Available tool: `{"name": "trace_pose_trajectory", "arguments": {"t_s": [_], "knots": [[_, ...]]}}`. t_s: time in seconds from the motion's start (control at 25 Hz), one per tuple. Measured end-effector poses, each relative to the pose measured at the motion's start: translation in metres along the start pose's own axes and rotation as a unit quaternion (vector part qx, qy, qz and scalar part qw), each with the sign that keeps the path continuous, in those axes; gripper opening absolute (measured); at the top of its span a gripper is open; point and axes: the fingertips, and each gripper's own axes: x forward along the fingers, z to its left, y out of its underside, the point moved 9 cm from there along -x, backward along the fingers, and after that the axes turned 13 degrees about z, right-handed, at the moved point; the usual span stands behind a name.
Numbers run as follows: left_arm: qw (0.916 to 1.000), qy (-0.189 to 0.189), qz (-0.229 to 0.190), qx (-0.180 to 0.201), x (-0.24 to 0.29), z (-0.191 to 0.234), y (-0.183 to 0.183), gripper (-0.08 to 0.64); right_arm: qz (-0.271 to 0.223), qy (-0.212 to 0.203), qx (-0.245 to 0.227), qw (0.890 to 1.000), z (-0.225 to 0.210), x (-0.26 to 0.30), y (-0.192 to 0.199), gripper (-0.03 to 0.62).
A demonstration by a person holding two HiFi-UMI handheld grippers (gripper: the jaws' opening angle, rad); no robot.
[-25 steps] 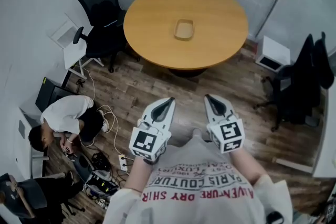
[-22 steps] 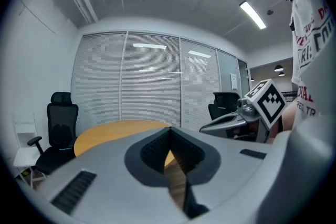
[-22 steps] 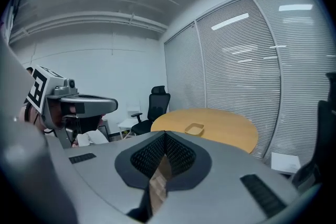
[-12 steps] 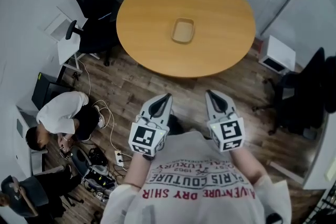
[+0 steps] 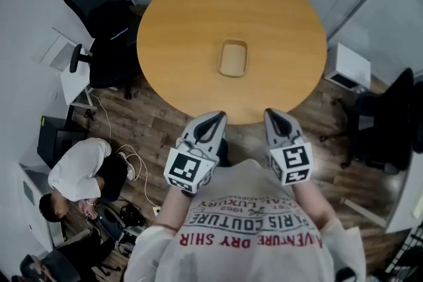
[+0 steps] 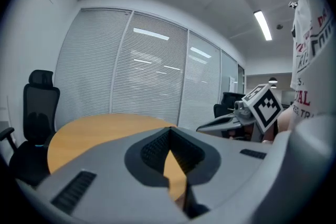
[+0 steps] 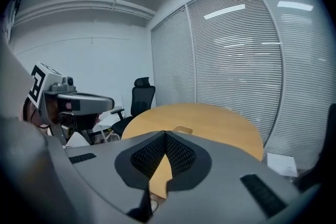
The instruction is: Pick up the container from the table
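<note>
A shallow tan container (image 5: 233, 58) lies near the middle of the round wooden table (image 5: 178, 30); the right gripper view shows the container (image 7: 182, 129) as a low shape just beyond the jaw tips. My left gripper (image 5: 219, 117) and right gripper (image 5: 269, 113) are held side by side over the table's near edge, short of the container. Both point toward it. Each has its jaws shut with nothing between them. In the left gripper view, the left gripper (image 6: 168, 132) points across the table top (image 6: 89, 134), with the right gripper (image 6: 220, 122) beside it.
Black office chairs (image 5: 99, 6) stand at the table's left, and another chair (image 5: 390, 119) is at the right. A white cabinet (image 5: 347, 66) sits on the wood floor to the right. A person (image 5: 82, 165) crouches by cables at lower left. Blinds line the far wall.
The table and container have come nearer and lower in the head view. Both grippers have moved forward from over the floor to the table's near edge, still shut.
</note>
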Motion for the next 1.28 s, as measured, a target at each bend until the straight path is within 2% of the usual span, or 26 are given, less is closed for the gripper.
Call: {"name": "trace_pose_trajectory", "arguments": {"t_s": [0.16,0.28,0.4,0.56,0.72,0.88,1.04,1.12,1.28], "knots": [[0.9994,0.032,0.007,0.013,0.019,0.052,-0.025,0.000,0.011,0.025,0.015,1.000,0.001,0.038,-0.036,-0.003],[0.9968,0.055,0.001,0.058,0.037,0.090,-0.043,0.000,0.008,0.046,0.028,0.999,-0.003,0.064,-0.062,-0.003],[0.9953,0.084,-0.004,0.049,0.053,0.118,-0.058,0.000,0.015,0.077,0.035,0.996,-0.011,0.089,-0.075,-0.003],[0.9942,0.096,-0.005,0.048,0.073,0.146,-0.067,0.000,0.021,0.101,0.059,0.993,-0.022,0.113,-0.084,-0.003],[0.9942,0.103,0.000,0.028,0.092,0.161,-0.065,0.000,0.027,0.097,0.080,0.992,-0.035,0.131,-0.095,-0.003],[0.9951,0.098,0.004,0.006,0.108,0.175,-0.061,0.000,0.042,0.071,0.099,0.992,-0.046,0.153,-0.100,-0.003],[0.9953,0.095,0.006,-0.020,0.122,0.191,-0.056,0.000,0.084,0.061,0.092,0.990,-0.053,0.180,-0.090,-0.003],[0.9953,0.092,0.005,-0.030,0.126,0.198,-0.055,0.000,0.112,0.057,0.100,0.987,-0.058,0.193,-0.085,-0.003],[0.9953,0.093,0.010,-0.025,0.141,0.209,-0.050,0.000,0.163,0.056,0.154,0.973,-0.078,0.223,-0.070,-0.002]]}}
